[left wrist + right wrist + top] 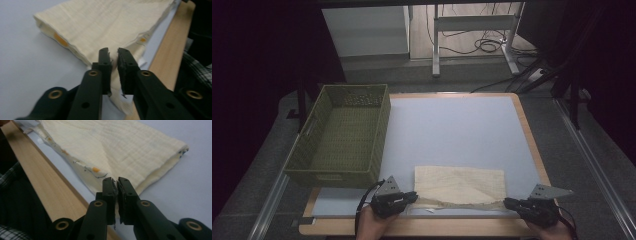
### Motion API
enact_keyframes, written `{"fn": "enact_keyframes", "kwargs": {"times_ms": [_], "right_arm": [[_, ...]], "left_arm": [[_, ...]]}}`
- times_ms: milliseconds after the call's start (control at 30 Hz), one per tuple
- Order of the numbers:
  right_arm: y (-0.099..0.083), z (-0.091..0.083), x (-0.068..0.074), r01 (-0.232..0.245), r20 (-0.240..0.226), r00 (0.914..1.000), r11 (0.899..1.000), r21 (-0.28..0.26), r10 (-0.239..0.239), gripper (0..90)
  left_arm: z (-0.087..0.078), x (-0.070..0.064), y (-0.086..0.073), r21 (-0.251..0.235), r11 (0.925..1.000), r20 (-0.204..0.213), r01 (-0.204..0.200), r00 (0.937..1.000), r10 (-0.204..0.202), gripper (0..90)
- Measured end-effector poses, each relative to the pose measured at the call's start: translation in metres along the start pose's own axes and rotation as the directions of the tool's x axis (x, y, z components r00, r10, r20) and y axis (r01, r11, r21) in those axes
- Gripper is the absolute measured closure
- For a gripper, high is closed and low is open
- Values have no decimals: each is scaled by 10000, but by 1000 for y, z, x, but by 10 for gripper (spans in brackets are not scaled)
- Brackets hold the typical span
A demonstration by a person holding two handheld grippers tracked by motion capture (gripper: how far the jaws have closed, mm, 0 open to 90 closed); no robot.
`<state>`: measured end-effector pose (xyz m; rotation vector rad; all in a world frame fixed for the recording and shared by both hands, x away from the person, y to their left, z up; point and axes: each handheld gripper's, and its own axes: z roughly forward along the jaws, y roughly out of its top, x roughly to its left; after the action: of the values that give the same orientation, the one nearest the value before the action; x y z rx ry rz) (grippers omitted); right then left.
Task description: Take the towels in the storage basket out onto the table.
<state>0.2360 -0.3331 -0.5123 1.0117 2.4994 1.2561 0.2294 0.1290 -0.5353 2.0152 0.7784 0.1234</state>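
Both the left gripper (pixel 412 196) and right gripper (pixel 508 202) pinch the cream muslin cloth (pixel 460 184) by its near corners; lifting evenly should keep the fold square.

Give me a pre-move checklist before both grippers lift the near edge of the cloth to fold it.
1. Left gripper on the near left corner of the cream cloth: ok; its own view shows the jaws pinching fabric.
2. Right gripper on the near right corner: ok; jaws nearly closed on the corner in its view.
3. Near edge stretched between the two grippers: ok; it runs in a line from one to the other.
4. Blue mat beyond the cloth free for the fold: ok.
5. Green basket apart from the cloth: ok; it stands to the left.
6. How many layers each gripper holds: cannot tell.
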Motion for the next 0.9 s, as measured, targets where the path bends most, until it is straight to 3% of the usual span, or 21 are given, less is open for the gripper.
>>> {"fn": "enact_keyframes", "kwargs": {"times_ms": [167,300,533,700,800,900], "right_arm": [[-3,-14,-2,-181,28,9998,9997,-154,182,765],[3,-19,-7,-194,333,9992,9994,-284,203,742],[27,-1,-25,-57,858,9963,9989,-474,97,729],[50,20,-40,136,1423,9898,9995,-278,-95,735],[57,33,-49,121,1666,9860,9999,-73,-107,735],[56,44,-60,-162,1759,9843,9998,71,147,707]], "left_arm": [[-12,-3,-4,-194,9998,-103,39,9999,-42,560],[-11,5,7,-234,9995,-557,200,9982,-213,515],[11,21,41,-325,9990,-1357,315,9901,-356,469],[33,34,62,-89,9997,-2339,222,9720,-237,506],[42,46,66,67,9996,-2990,288,9539,-255,547],[51,56,65,260,9981,-3063,555,9509,-449,548]]}}
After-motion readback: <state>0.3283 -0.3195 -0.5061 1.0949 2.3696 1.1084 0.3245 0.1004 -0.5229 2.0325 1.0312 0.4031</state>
